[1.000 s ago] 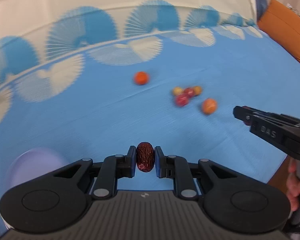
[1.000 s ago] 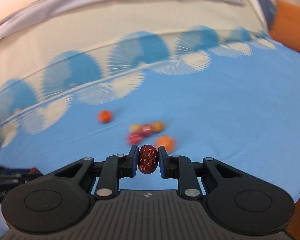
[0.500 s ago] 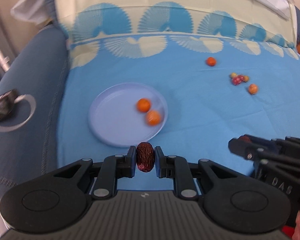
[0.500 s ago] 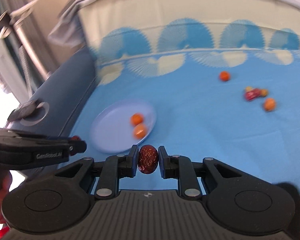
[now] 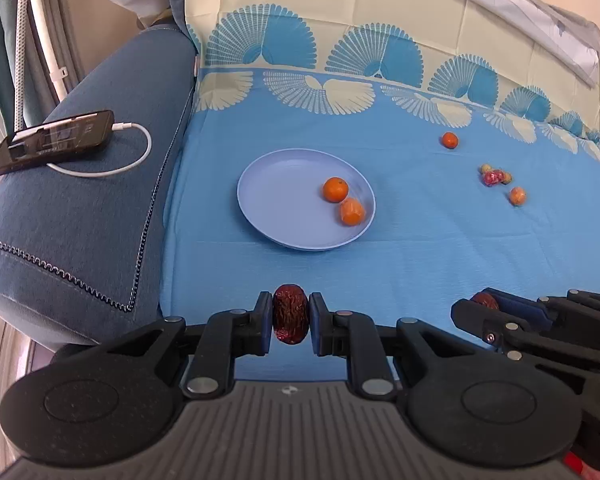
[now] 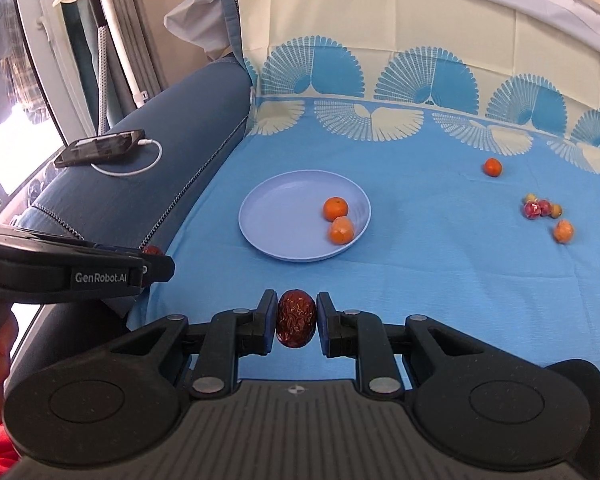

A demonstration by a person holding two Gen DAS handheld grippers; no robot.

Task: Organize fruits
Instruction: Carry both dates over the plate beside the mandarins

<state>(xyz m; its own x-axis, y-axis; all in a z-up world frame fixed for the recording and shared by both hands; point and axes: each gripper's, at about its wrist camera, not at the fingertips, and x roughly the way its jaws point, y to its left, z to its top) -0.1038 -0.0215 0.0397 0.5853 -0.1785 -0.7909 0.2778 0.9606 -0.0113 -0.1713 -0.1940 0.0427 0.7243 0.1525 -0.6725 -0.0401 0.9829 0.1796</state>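
Observation:
My left gripper [image 5: 290, 318] is shut on a wrinkled dark red date [image 5: 290, 314], held above the blue sheet short of the plate. My right gripper [image 6: 297, 322] is shut on a second red date [image 6: 297, 322], beside the left one. A light purple plate [image 5: 284, 200] lies ahead with two small oranges [image 5: 335, 189] [image 5: 352, 211] at its right side; it also shows in the right wrist view [image 6: 284, 208]. On the sheet to the right lie a lone orange [image 5: 449, 140], a cluster of small red and yellow fruits [image 5: 494, 176] and another orange [image 5: 517, 196].
The blue sofa armrest [image 5: 80, 200] rises left of the plate, with a phone [image 5: 52, 138] and its white cable on top. The patterned backrest [image 5: 380, 40] stands behind. The right gripper [image 5: 540, 320] shows low right in the left wrist view.
Both grippers have swung left from the loose fruits to face the plate and pulled back from it. Each still holds its date.

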